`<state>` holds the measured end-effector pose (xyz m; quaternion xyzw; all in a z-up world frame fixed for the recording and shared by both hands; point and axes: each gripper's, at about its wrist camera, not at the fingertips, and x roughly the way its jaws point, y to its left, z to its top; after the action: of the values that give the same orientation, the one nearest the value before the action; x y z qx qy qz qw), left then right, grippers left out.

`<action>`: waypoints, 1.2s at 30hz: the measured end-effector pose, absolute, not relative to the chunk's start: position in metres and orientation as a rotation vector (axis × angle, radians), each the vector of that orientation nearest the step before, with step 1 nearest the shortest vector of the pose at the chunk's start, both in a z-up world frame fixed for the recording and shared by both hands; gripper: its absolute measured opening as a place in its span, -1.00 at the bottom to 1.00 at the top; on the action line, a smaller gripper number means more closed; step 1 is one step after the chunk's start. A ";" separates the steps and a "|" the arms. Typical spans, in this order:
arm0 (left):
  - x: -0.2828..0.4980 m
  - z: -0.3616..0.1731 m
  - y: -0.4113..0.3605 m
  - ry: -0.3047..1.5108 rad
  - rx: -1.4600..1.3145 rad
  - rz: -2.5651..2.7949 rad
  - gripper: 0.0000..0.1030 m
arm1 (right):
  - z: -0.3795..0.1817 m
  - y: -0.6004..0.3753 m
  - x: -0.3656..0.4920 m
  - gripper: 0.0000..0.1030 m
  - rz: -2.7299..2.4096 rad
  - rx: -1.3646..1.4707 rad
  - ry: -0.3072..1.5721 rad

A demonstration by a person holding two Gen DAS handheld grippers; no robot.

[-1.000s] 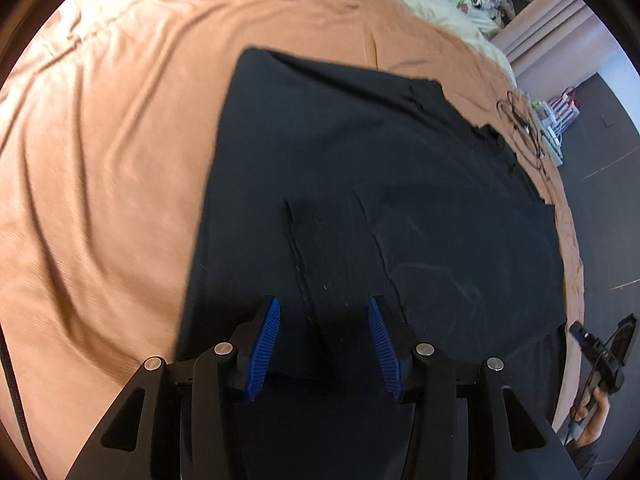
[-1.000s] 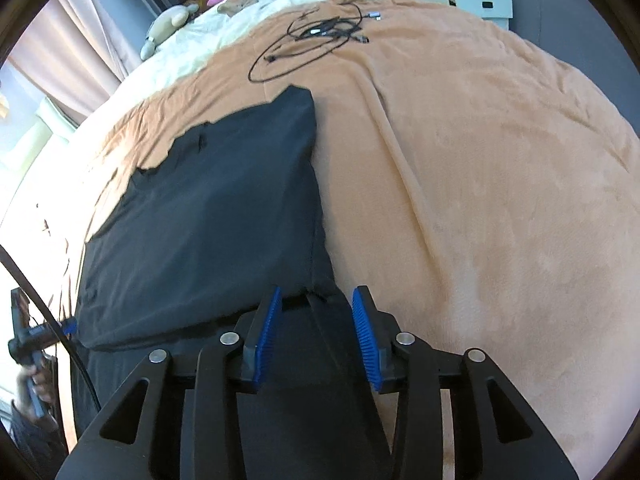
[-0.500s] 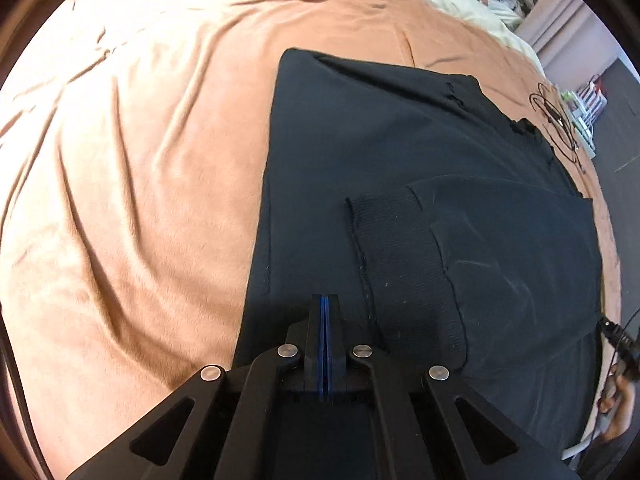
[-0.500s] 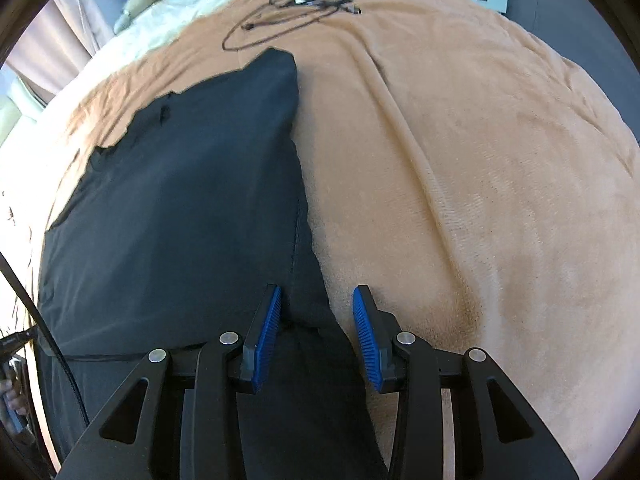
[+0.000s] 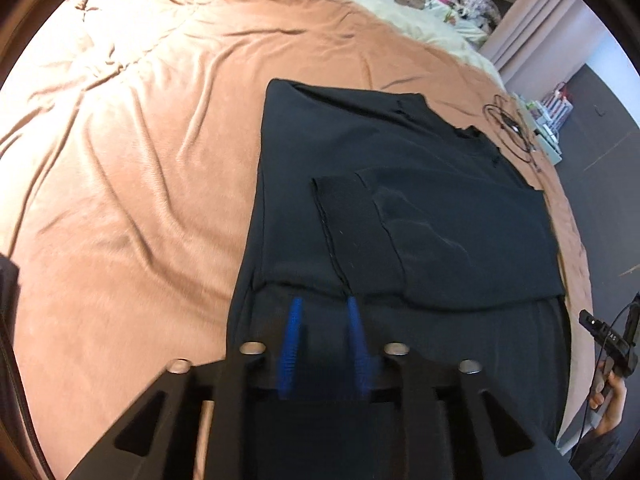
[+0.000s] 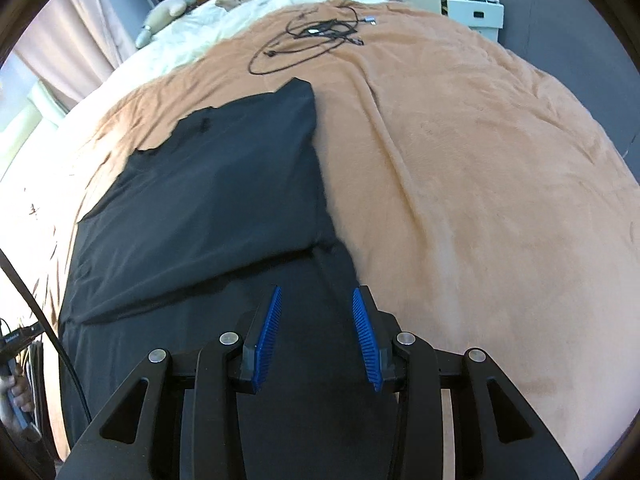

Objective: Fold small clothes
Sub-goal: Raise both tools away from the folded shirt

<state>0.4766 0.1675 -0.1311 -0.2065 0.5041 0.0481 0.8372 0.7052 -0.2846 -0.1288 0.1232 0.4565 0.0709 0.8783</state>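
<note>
two grippers hang over the near hem of the black garment [image 5: 420, 208], which lies flat on the tan blanket [image 5: 132, 184] with a folded panel on its right half. half a second ago the left gripper [image 5: 322, 322] was clenched; now its blue pads stand a little apart, seemingly released. the right gripper [image 6: 316, 312] stays spread wide, holding nothing. that fold looks set, so i judge another comes next

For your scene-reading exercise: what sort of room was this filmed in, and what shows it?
Most likely a bedroom. A black garment lies on a wide bed under a tan blanket, with soft toys at the far end and curtains behind.
</note>
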 end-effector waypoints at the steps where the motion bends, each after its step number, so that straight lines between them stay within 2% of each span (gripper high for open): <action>1: 0.473 -0.128 0.163 1.055 -0.433 0.097 -0.10 | -0.125 -0.288 0.696 0.04 0.147 0.257 0.946; 2: 0.464 -0.123 0.160 1.039 -0.426 0.088 -0.01 | -0.121 -0.289 0.686 0.36 0.143 0.256 0.935; 3: 0.457 -0.120 0.158 1.025 -0.422 0.080 0.13 | -0.117 -0.290 0.677 0.45 0.139 0.254 0.918; 7: 0.424 -0.105 0.152 0.971 -0.400 0.057 0.61 | -0.106 -0.287 0.638 0.56 0.149 0.247 0.886; 13: 0.387 -0.088 0.137 0.892 -0.373 0.080 0.93 | -0.105 -0.284 0.596 0.63 0.162 0.249 0.874; 23: 0.311 -0.059 0.119 0.794 -0.364 0.099 0.94 | -0.082 -0.286 0.522 0.64 0.215 0.236 0.800; 25: 0.294 -0.057 0.113 0.781 -0.370 0.097 0.94 | -0.077 -0.287 0.501 0.81 0.210 0.224 0.780; 26: 0.284 -0.055 0.109 0.772 -0.366 0.101 0.94 | -0.075 -0.287 0.493 1.00 0.212 0.223 0.770; 36: 0.196 -0.044 0.077 0.732 -0.334 0.070 0.94 | -0.077 -0.302 0.398 1.00 0.257 0.242 0.730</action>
<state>0.1958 0.0768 -0.0438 -0.1626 0.3560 0.0342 0.9196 0.3982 -0.3020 -0.0773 0.1178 0.3552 0.1250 0.9189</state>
